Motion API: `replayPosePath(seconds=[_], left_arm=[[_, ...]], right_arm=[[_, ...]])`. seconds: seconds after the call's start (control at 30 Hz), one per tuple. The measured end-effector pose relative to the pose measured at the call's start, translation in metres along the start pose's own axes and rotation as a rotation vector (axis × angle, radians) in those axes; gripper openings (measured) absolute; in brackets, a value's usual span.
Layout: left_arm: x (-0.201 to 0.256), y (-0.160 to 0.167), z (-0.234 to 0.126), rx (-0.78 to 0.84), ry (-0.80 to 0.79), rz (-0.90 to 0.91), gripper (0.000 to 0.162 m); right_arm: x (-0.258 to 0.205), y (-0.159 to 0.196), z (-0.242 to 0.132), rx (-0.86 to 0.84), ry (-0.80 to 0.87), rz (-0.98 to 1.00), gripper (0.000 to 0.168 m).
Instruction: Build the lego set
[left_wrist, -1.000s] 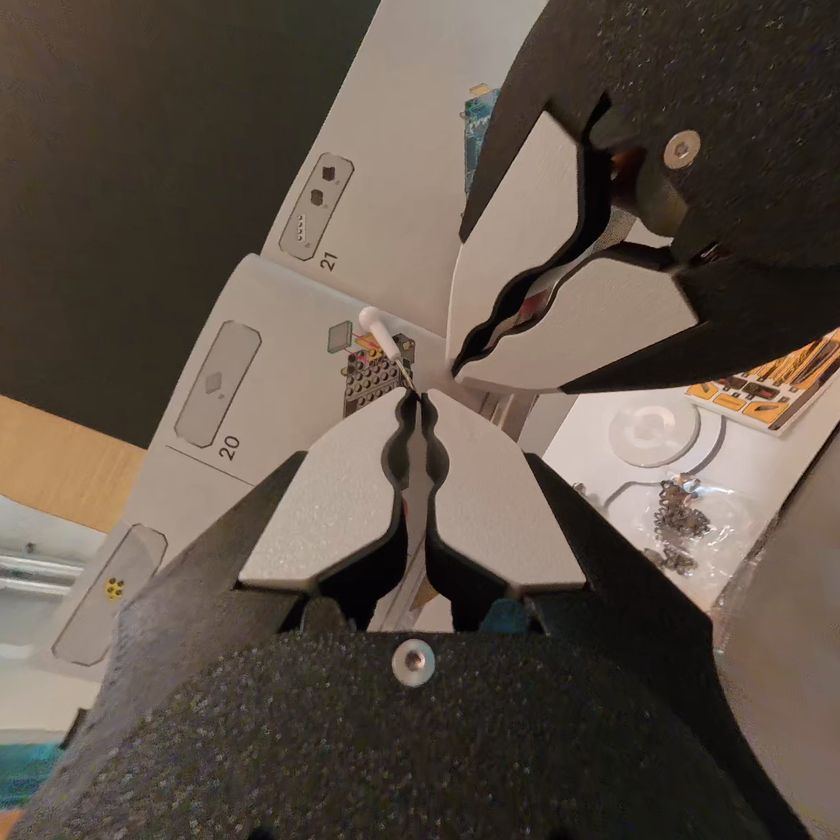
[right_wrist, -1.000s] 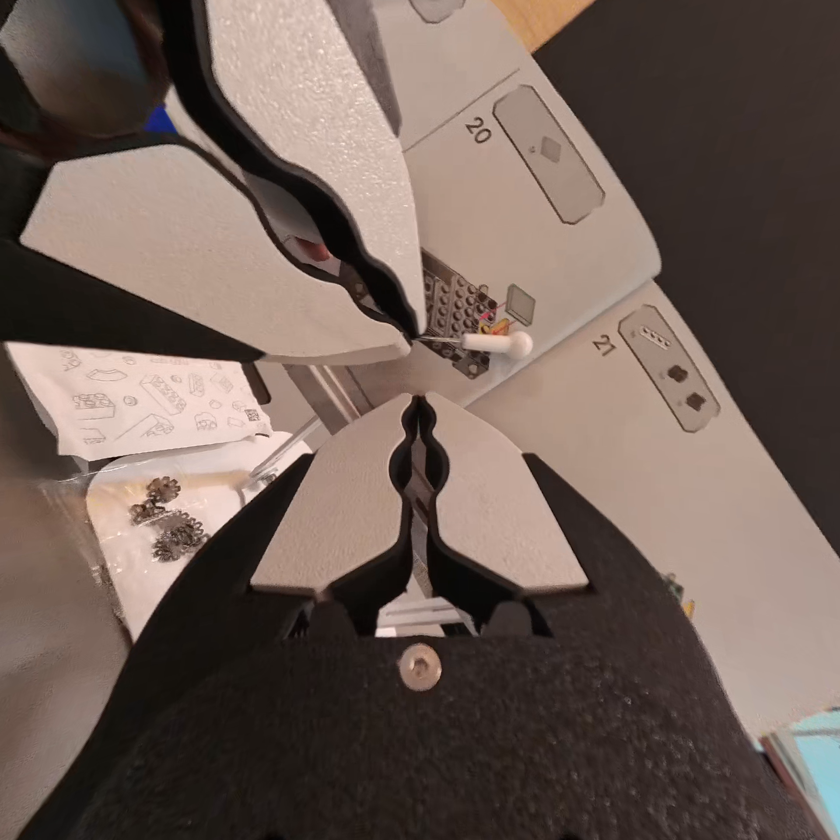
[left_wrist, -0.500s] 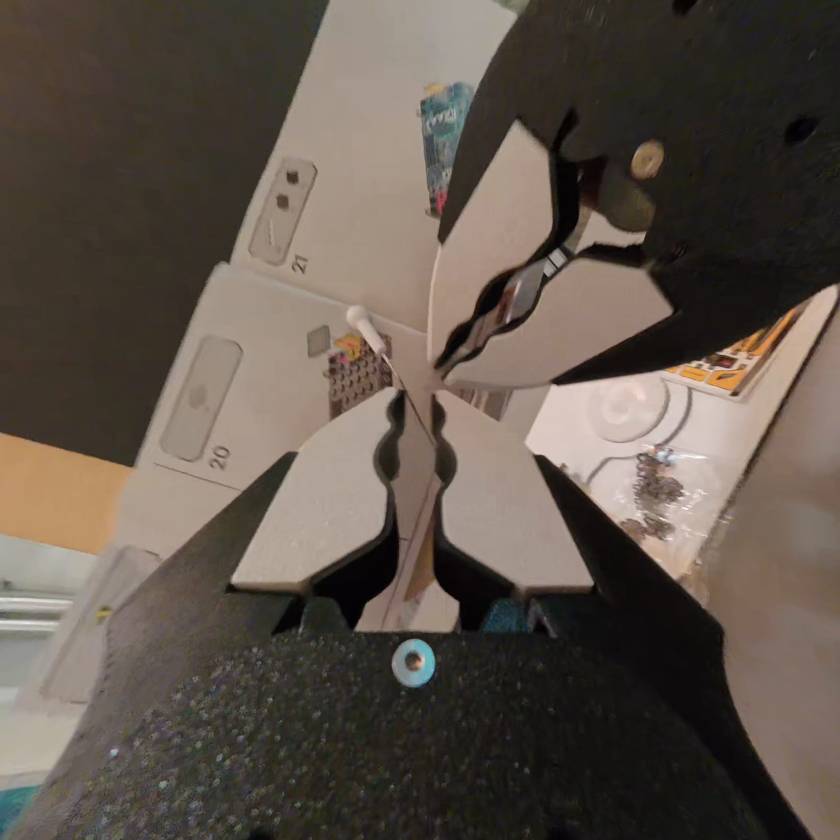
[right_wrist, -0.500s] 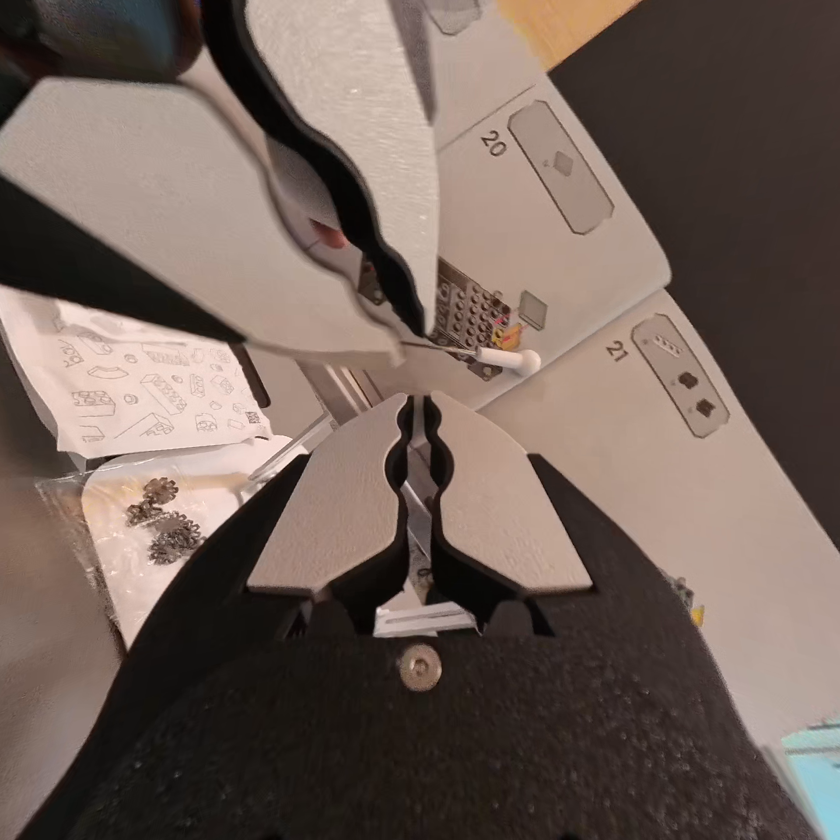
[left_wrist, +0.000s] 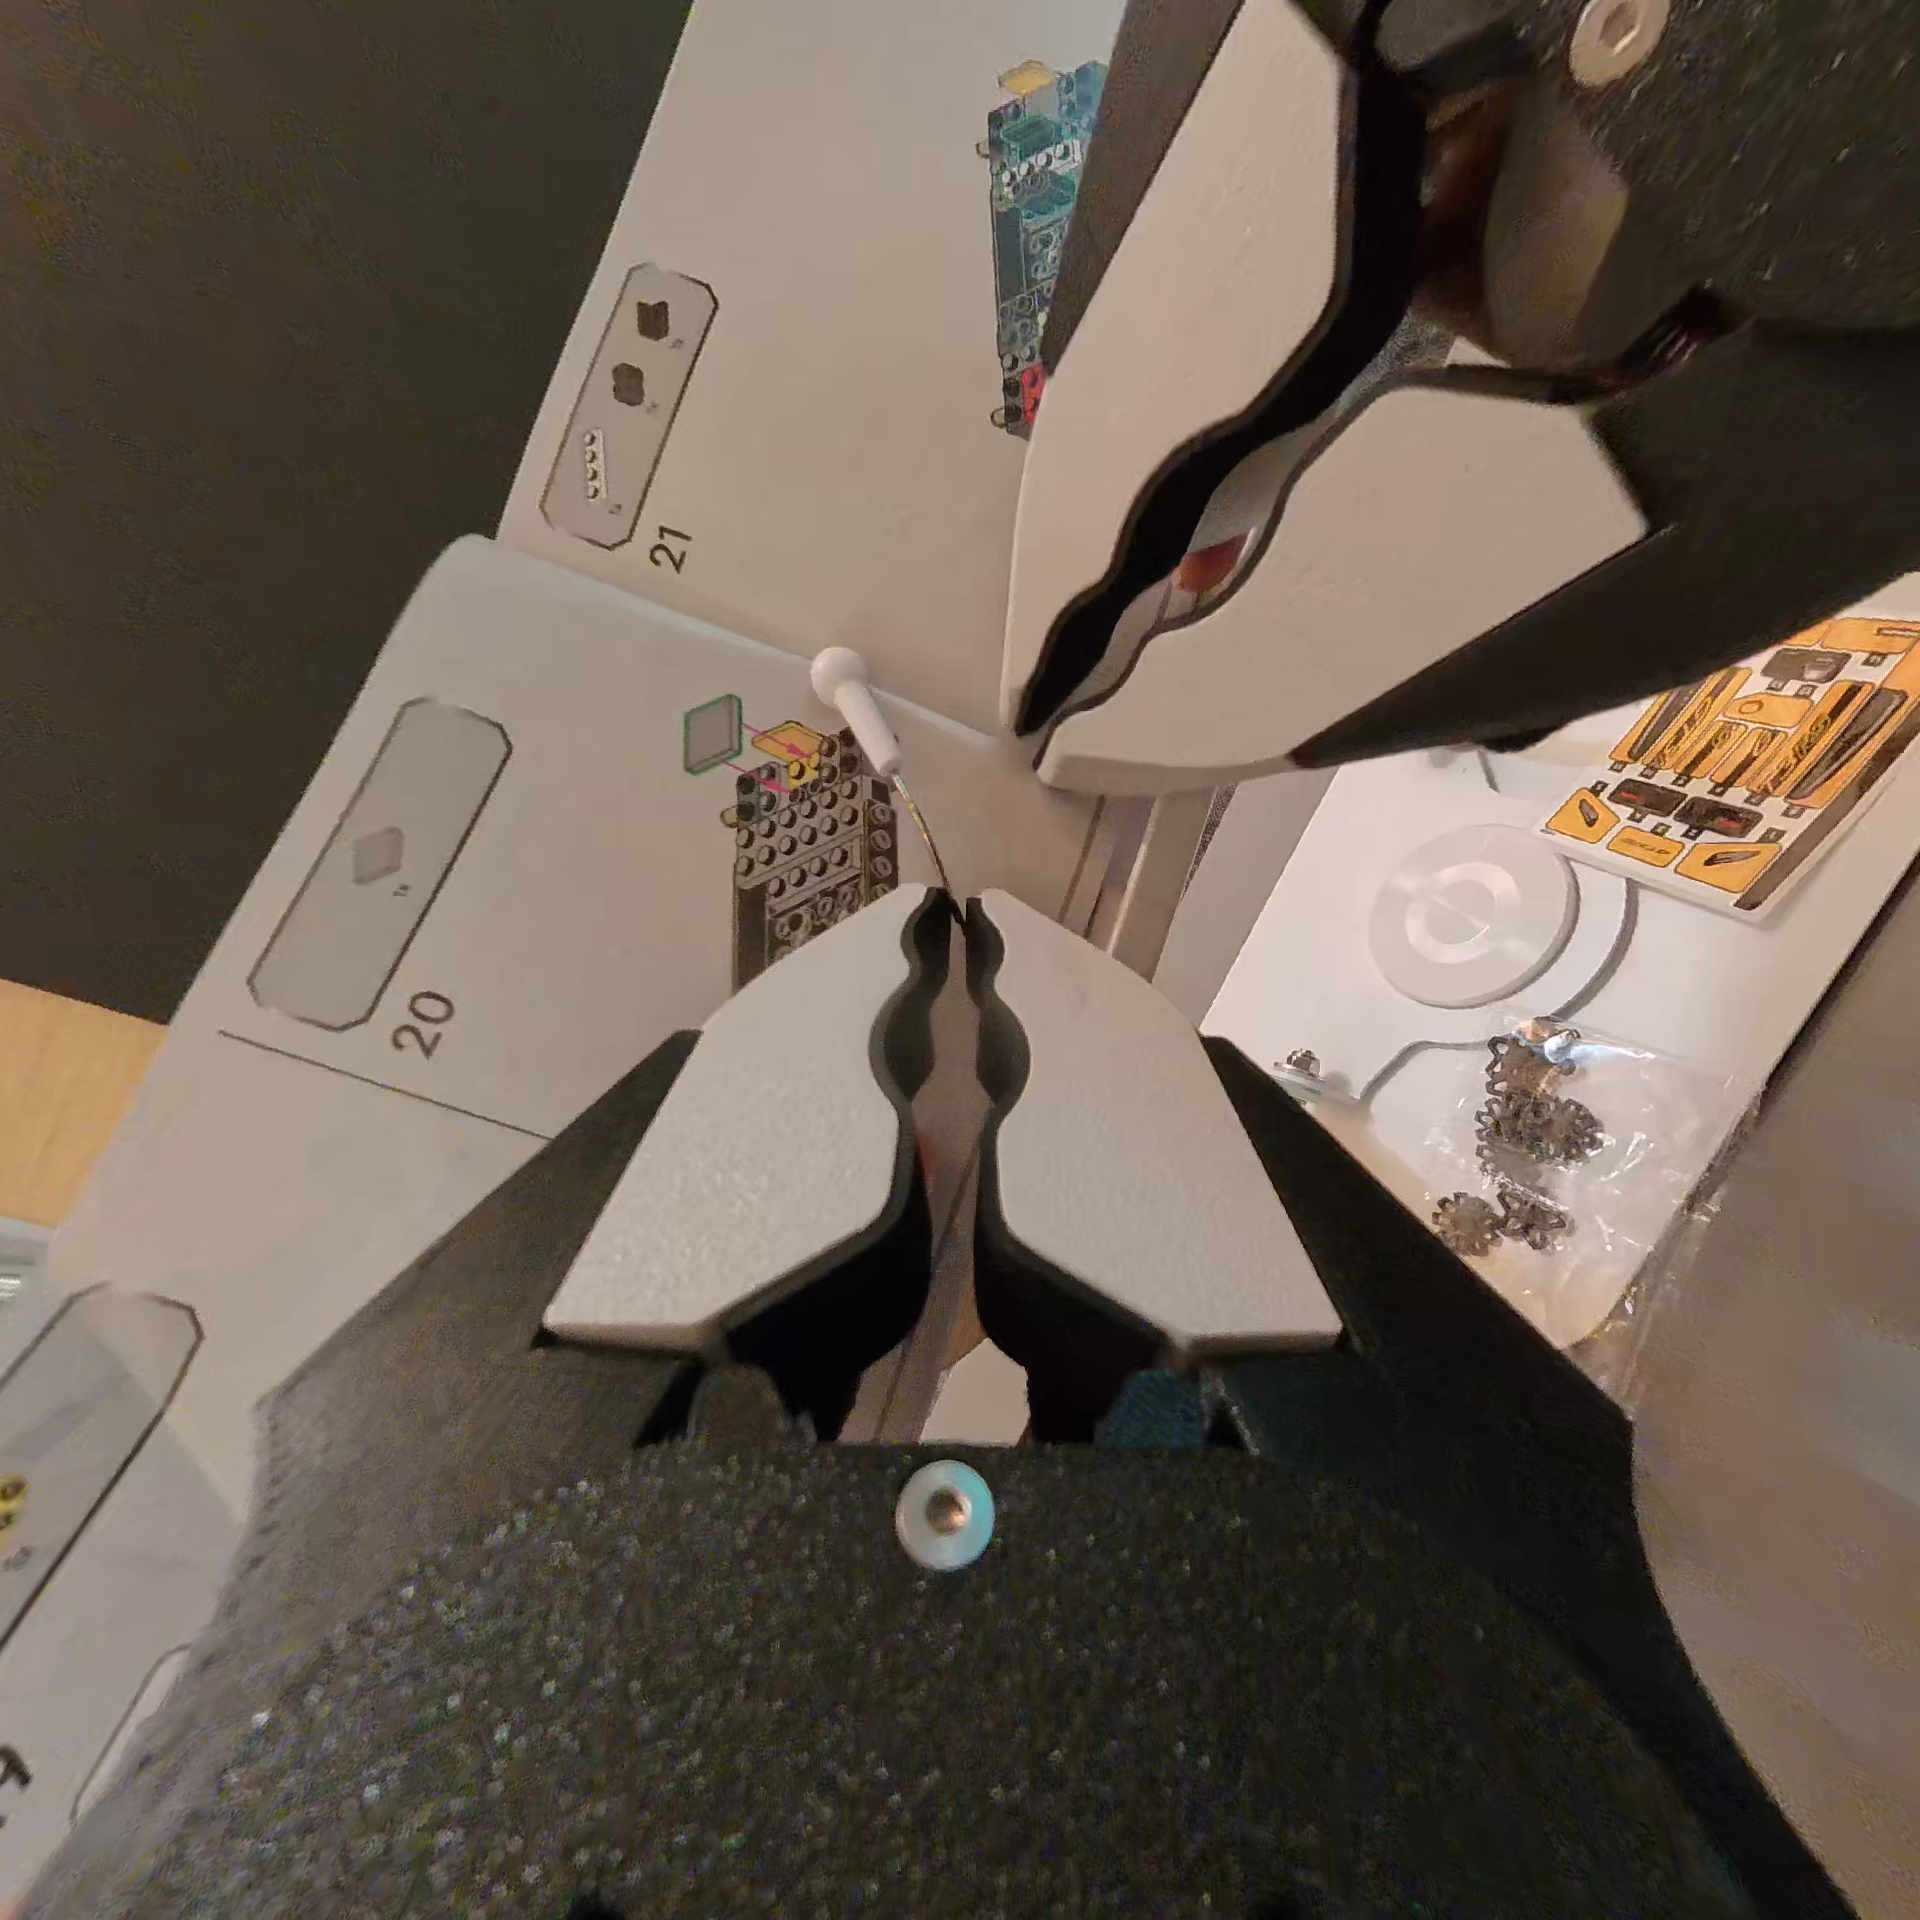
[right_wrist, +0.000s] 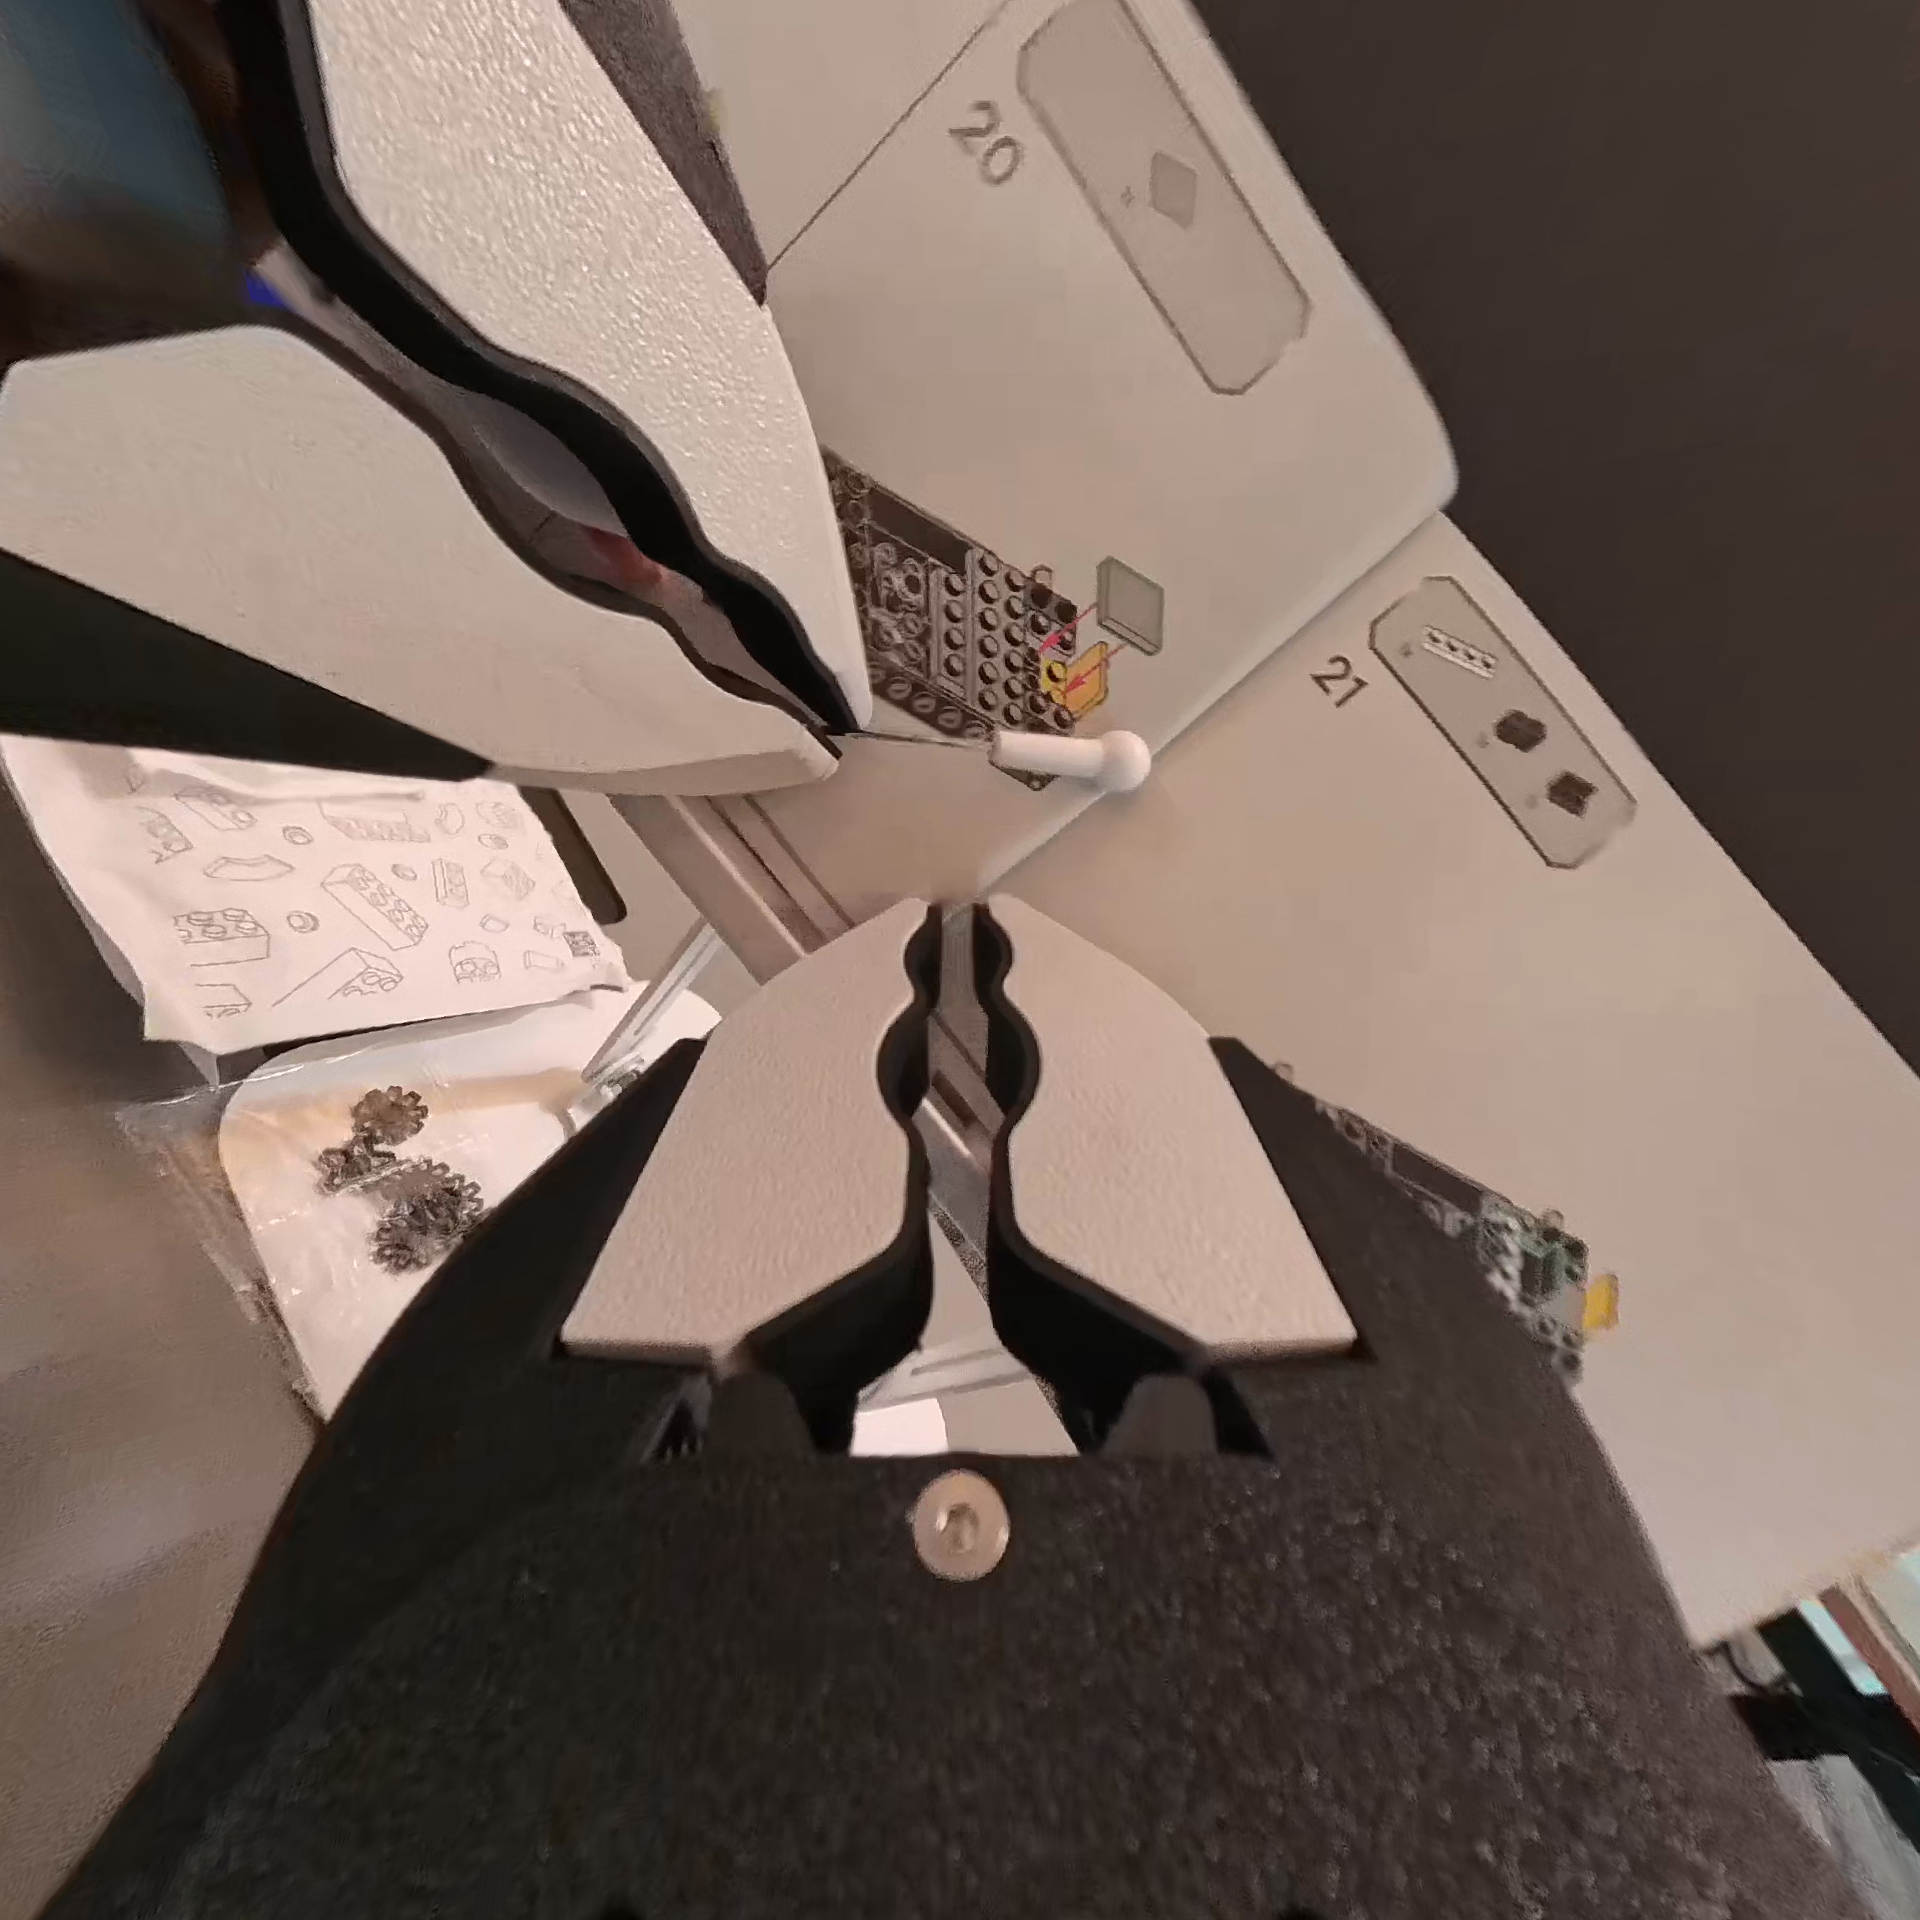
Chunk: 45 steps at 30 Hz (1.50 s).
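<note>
We find the left gripper with its jaws closed on the thin wire stem of a white-headed pin. The pin's long axis runs straight out from the jaw tips, up and slightly leftward in the left wrist view, its rounded head farthest away, over the open instruction booklet. The right gripper has its jaws nearly together; we cannot tell whether they hold anything. It faces the left one tip to tip, just beside the stem. In our judgement the right gripper is placed to take the pin, approaching across its axis.
</note>
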<state>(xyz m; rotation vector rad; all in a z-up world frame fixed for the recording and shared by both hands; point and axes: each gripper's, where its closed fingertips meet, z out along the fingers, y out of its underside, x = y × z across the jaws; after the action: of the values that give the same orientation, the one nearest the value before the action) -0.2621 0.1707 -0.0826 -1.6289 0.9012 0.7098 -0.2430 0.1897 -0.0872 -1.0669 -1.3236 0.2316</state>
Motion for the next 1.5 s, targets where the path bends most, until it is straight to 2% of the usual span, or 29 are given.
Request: replayPosePath(seconds=[0.2, 0.27, 0.4, 0.43, 0.57, 0.73, 0.93, 1.0, 1.07, 1.13, 1.23, 1.33, 1.5], left_arm=[[0.008, -0.002, 0.003, -0.001, 0.032, 0.098, 0.002], [0.009, -0.002, 0.004, -0.011, 0.045, 0.067, 0.002], [0.008, -0.001, 0.004, -0.025, 0.027, 0.095, 0.003], [0.009, 0.0, 0.003, -0.03, 0.027, 0.095, 0.007], [0.005, 0.009, -0.01, -0.017, -0.001, 0.012, 0.018], [-0.006, 0.022, -0.036, -0.004, -0.064, -0.108, 0.019], [-0.013, 0.028, -0.077, 0.059, -0.106, -0.432, 0.018], [-0.008, 0.026, -0.092, 0.095, -0.094, -0.542, 0.016], [-0.005, 0.025, -0.109, 0.148, -0.101, -0.65, 0.008], [-0.011, 0.027, -0.127, 0.21, -0.151, -0.772, 0.003], [-0.025, 0.038, -0.145, 0.279, -0.245, -0.959, 0.0], [-0.034, 0.044, -0.145, 0.29, -0.286, -1.049, 0.0], [-0.049, 0.045, -0.136, 0.264, -0.37, -1.096, 0.0]], right_arm=[[-0.004, -0.003, 0.002, 0.003, -0.004, -0.045, 0.0], [-0.003, -0.003, 0.002, 0.0, -0.009, -0.031, 0.0], [0.0, -0.002, -0.004, 0.008, 0.001, -0.001, 0.005], [0.001, -0.002, -0.007, 0.015, 0.002, 0.014, 0.006], [0.007, 0.0, -0.016, 0.021, -0.002, 0.06, 0.006], [0.009, -0.003, -0.022, 0.042, 0.001, 0.092, 0.005], [0.002, -0.009, -0.03, 0.068, -0.021, 0.177, 0.006], [0.0, -0.012, -0.044, 0.092, -0.027, 0.234, 0.006], [0.004, -0.012, -0.064, 0.119, 0.005, 0.303, 0.007], [0.008, -0.011, -0.09, 0.151, 0.058, 0.371, 0.011], [0.008, -0.006, -0.129, 0.153, 0.126, 0.416, 0.009], [0.005, -0.006, -0.161, 0.142, 0.167, 0.461, 0.0], [0.011, -0.006, -0.196, 0.121, 0.232, 0.582, 0.0]])
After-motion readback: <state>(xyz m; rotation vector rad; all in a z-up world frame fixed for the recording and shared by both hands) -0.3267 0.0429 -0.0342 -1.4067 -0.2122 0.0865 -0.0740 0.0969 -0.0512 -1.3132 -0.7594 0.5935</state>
